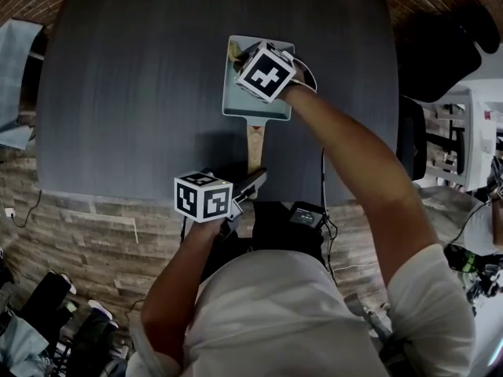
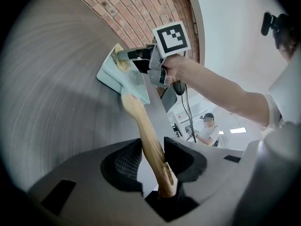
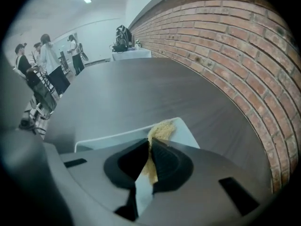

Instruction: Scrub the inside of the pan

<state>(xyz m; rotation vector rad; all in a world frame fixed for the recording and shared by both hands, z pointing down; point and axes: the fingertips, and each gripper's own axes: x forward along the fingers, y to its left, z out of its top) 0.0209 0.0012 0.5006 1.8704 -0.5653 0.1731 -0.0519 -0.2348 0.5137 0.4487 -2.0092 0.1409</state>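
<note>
Left gripper, lower centre of its view, clamps the wooden handle; right gripper pinches a yellow scouring pad over a far corner of the pan. On the table, which looks smooth, the pan, flat at upper centre of the head view, may slide under my strokes. Sideways scrubbing could swing it about my grip, and the rounded wooden handle may twist in the jaws. Thinly held, the scouring pad could pull free.
</note>
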